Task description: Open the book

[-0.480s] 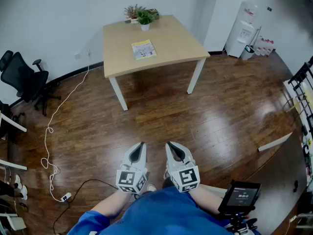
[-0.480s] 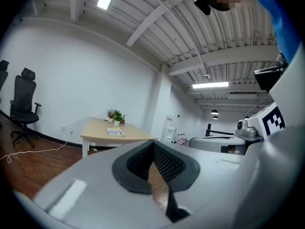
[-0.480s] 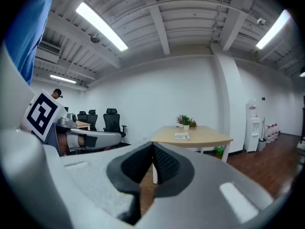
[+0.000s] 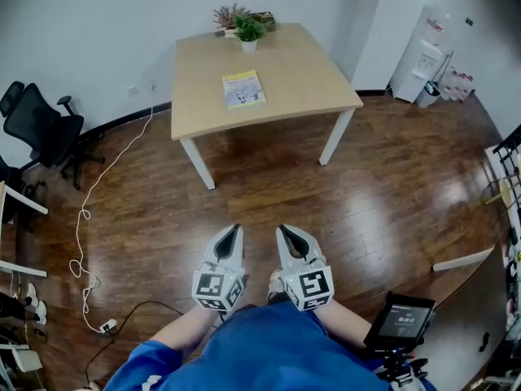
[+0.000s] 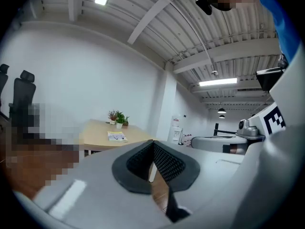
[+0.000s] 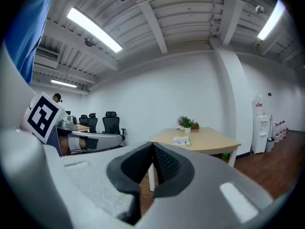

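I see black office chair (image 4: pixel 45 129) far left by wall, white cable (image 4: pixel 81 218) snaking over wood floor (image 4: pixel 366 186). My left gripper (image 4: pixel 236 229) clenched, nothing between jaws, held low near my body, roughly level. Closed book (image 4: pixel 243 89) lies flat on light wooden table (image 4: pixel 301 72) well ahead, potted plant (image 4: pixel 248 31) at far edge. My right gripper (image 4: pixel 282 229) just beside left, also clenched, empty. Water dispenser (image 4: pixel 423 59) far right

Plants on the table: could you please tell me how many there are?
2. A green potted plant stands at the far edge of the table; a reddish plant stands just behind it, to its left. None seems hidden.
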Demonstrator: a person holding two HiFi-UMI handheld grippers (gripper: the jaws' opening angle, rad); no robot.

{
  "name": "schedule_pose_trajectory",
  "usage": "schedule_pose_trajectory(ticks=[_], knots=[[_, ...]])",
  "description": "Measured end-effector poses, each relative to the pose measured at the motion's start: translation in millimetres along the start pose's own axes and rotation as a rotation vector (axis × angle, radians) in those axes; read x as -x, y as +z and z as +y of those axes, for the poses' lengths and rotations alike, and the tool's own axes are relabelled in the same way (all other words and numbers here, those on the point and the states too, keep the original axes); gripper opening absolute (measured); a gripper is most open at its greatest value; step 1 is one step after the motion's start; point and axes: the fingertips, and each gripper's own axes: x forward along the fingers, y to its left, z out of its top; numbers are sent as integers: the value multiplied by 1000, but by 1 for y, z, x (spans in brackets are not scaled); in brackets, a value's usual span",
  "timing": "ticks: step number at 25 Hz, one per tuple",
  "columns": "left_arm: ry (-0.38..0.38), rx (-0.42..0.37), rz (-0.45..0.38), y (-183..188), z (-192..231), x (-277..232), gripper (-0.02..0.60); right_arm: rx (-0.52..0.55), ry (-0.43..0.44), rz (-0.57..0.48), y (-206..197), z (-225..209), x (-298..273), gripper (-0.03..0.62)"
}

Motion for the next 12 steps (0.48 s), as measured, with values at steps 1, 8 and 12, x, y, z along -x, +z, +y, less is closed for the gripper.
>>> schedule_pose_trajectory(ticks=[1, 8, 12], knots=[[6, 0, 1, 2, 0, -12, 6, -2, 5, 0, 1, -10, -7, 3], [43, -10, 12, 7, 4, -90, 6, -28, 23, 7, 0, -81, -51, 3], [58, -7, 19, 8, 17, -121, 6, -44, 30, 15, -1, -100, -76, 3]])
